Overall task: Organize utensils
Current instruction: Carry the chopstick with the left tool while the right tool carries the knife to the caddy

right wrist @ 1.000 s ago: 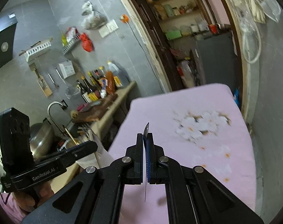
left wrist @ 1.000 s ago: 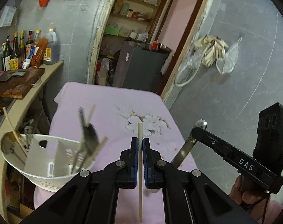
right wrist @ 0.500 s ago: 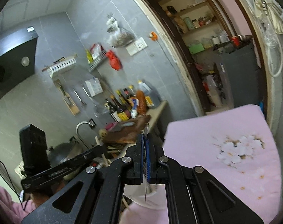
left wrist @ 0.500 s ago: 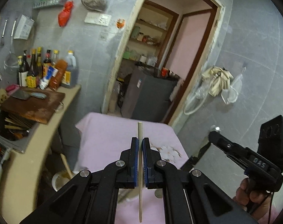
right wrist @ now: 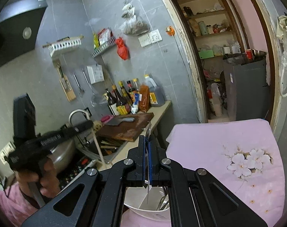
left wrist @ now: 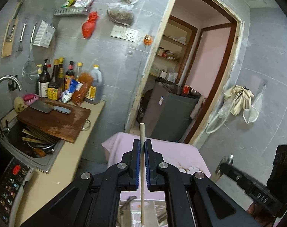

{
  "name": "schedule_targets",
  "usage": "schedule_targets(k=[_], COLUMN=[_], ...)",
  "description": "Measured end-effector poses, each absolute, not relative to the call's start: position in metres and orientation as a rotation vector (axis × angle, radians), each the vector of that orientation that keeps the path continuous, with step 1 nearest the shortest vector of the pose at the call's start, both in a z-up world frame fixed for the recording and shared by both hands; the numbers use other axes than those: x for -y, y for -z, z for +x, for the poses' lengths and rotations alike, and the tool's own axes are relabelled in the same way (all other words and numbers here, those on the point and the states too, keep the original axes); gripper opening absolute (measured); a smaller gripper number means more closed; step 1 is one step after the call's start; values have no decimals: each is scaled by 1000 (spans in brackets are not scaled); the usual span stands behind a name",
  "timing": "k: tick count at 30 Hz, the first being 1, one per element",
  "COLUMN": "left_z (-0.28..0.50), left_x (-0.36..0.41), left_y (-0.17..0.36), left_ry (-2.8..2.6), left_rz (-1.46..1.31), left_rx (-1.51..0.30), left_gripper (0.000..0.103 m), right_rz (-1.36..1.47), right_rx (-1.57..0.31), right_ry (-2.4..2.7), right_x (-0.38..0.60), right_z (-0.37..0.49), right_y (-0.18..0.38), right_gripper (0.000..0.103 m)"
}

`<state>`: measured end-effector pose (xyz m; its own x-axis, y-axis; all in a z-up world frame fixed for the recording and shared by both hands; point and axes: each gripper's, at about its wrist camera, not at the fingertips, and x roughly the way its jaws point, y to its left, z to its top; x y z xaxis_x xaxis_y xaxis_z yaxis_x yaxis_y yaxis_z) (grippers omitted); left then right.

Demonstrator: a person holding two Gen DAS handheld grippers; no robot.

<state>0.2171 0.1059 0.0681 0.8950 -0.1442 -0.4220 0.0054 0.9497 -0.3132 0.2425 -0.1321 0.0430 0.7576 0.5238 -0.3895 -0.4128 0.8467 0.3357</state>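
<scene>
Left gripper (left wrist: 142,151): jaws clamped on a pale wooden chopstick (left wrist: 142,172), upright between the blue pads.
Right gripper (right wrist: 148,147): jaws clamped on a thin metal utensil (right wrist: 147,132), seen edge-on; exact kind unclear.
White utensil basket (right wrist: 153,214): just below both grippers, on the table.
Table (right wrist: 219,138): pink floral cloth.
Counter (left wrist: 54,170): wooden cutting board (left wrist: 56,123) with cleaver (left wrist: 48,108); sauce bottles (left wrist: 67,83) behind.
</scene>
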Motion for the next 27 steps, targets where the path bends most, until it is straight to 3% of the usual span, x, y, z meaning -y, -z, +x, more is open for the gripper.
schedule_targets(k=[19, 27], left_z=[227, 221], left_x=[-112, -105], left_y=[-1, 18], left_ry=[21, 51], left_rz=[-247, -217], left_rx=[-472, -490], left_gripper=[5, 5], right_rz=[195, 141], right_rx=[-558, -505], right_ry=[-380, -359], right_x=[107, 95], right_z=[250, 239], right_y=[7, 8], right_gripper=[3, 3])
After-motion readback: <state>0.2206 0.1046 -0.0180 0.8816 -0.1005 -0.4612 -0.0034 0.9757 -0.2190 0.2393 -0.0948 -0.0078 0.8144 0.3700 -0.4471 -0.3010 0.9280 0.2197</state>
